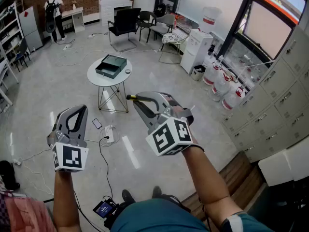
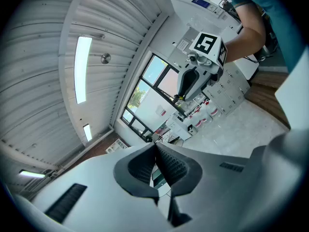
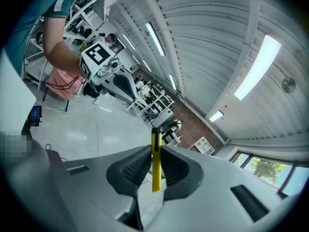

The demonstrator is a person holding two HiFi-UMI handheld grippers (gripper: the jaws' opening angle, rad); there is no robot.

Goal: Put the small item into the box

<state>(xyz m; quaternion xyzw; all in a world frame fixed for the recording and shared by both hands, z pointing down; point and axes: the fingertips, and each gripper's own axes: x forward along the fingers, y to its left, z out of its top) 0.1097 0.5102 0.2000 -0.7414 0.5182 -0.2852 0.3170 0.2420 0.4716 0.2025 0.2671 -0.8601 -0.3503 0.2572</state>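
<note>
The room is a large office with a shiny grey floor. In the head view a round white counter [image 1: 108, 82] stands well ahead and carries the open dark box [image 1: 111, 65]. The left hand-held gripper [image 1: 79, 111] and the right hand-held gripper [image 1: 137, 100] are both raised, well apart from it.

In the left gripper view the jaws are pressed together, with nothing between them.

In the right gripper view the jaws are clamped on the small item [image 3: 155, 163], a thin yellow stick with a black end.

I judge the step is carrying. The next move calls for approaching the counter, lowering the item over the box opening, then letting go.
</note>
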